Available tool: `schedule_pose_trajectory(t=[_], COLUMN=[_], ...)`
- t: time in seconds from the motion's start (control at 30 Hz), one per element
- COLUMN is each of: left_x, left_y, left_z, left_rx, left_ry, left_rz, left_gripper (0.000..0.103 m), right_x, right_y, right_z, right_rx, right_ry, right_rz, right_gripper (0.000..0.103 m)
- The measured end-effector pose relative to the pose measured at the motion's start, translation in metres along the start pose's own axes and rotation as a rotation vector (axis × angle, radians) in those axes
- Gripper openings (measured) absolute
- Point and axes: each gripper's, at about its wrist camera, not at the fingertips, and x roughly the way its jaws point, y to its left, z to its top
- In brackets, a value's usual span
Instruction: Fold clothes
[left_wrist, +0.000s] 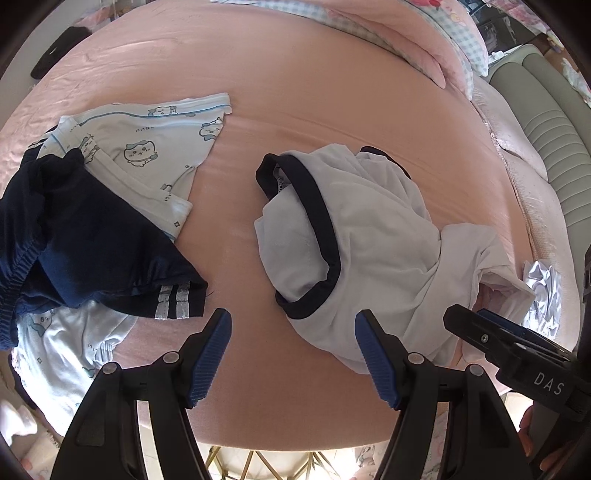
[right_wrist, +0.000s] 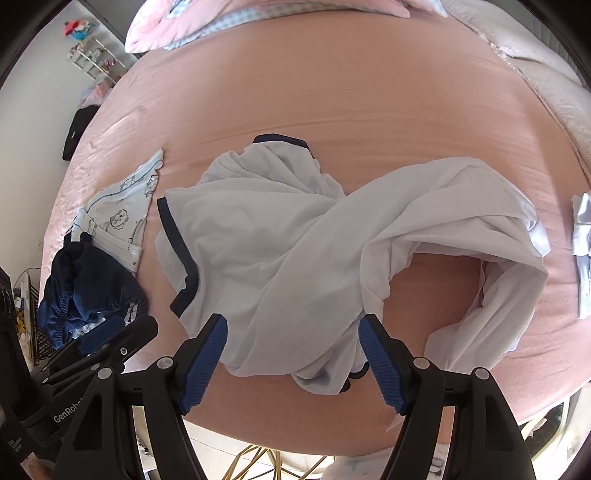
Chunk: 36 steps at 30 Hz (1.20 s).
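Two grippers: the left gripper (left_wrist: 291, 350) and the right gripper (right_wrist: 291, 354) both point steeply down over the bed (left_wrist: 314, 92), side by side.
Left jaws: released, standing wide with nothing between them; only bare pink sheet shows in the gap, with the shirt's hem just beside the right-hand pad.
Right jaws: released too; crumpled shirt fabric lies below the gap, but the pads do not press on it.
Garment in hand: a white T-shirt (right_wrist: 280, 236) with navy trim at neck and sleeve, lying twisted in a heap near the middle of the bed, close to the near edge.
Neckline: the navy collar band (left_wrist: 317, 221) forms an open loop, facing up on the left part of the heap.
Handling: by its look thin, soft and light; it will drape, sag and drag along the sheet rather than keep any shape.
Where to grip: probably a pinch at two spread-apart points, such as the shoulders beside the collar or the hem corners, so it can be shaken flat.
Risk: a pinch on the twisted middle would likely catch several layers.
Other clothes: navy shorts (left_wrist: 85, 236) with white stripes lie on a cartoon-print pyjama piece (left_wrist: 155, 147), well apart to the left.
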Motion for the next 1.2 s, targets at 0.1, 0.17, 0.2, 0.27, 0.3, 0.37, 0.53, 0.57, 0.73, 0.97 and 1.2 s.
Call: schedule_pose_trajectory(t=[0.1, 0.17, 0.2, 0.27, 0.3, 0.37, 0.53, 0.57, 0.73, 0.97, 1.2], left_x=[0.009, 0.016, 0.02, 0.027, 0.031, 0.037, 0.049, 0.051, 0.05, 0.046, 0.022], left_y=[-0.005, -0.008, -0.009, -0.01, -0.01, -0.011, -0.01, -0.011, -0.016, -0.008, -0.014], left_z=[0.005, 0.007, 0.008, 0.009, 0.009, 0.009, 0.007, 0.006, -0.003, -0.01, -0.019], left_rx=[0.016, 0.026, 0.029, 0.034, 0.036, 0.039, 0.039, 0.042, 0.086, 0.028, 0.056], left_ry=[0.014, 0.024, 0.029, 0.038, 0.042, 0.047, 0.038, 0.034, -0.026, -0.034, -0.049], left_rz=[0.005, 0.014, 0.019, 0.028, 0.03, 0.035, 0.034, 0.032, 0.035, -0.009, -0.129], left_gripper=[0.068, 0.068, 0.068, 0.068, 0.068, 0.068, 0.068, 0.068, 0.058, 0.013, 0.01], right_x=[0.008, 0.015, 0.019, 0.027, 0.03, 0.032, 0.033, 0.033, 0.036, 0.033, 0.024], right_y=[-0.006, -0.009, -0.011, -0.013, -0.015, -0.017, -0.021, -0.022, -0.022, -0.024, -0.021], right_z=[0.001, 0.0, 0.0, -0.001, -0.001, -0.001, -0.003, -0.003, -0.001, 0.0, -0.001], right_rx=[0.033, 0.056, 0.065, 0.083, 0.092, 0.105, 0.134, 0.137, 0.151, 0.146, 0.138], right_ry=[0.02, 0.035, 0.045, 0.076, 0.09, 0.095, 0.084, 0.083, 0.077, 0.056, 0.016], right_rz=[0.017, 0.027, 0.03, 0.042, 0.05, 0.061, 0.078, 0.08, 0.073, 0.096, 0.114], right_gripper=[0.074, 0.074, 0.074, 0.074, 0.074, 0.074, 0.074, 0.074, 0.074, 0.074, 0.074])
